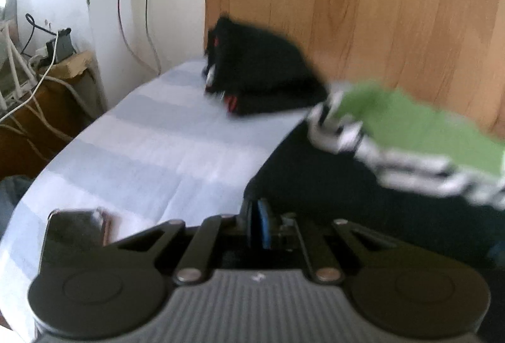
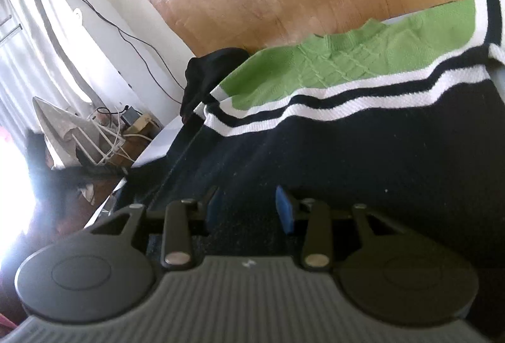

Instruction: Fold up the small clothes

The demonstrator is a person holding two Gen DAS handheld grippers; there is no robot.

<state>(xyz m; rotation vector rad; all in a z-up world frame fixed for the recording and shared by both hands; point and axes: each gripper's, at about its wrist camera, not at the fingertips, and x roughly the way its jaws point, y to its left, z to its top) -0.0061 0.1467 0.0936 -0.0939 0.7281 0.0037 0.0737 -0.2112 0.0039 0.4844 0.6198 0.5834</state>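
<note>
Folding was barely begun: the sweater lay spread on the bed. Left tool was clamped on its dark edge; right tool hovered half-open, empty.

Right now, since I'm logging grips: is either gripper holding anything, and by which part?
The left gripper is shut on the dark hem edge of the sweater. The right gripper is open over it, holding nothing.
</note>
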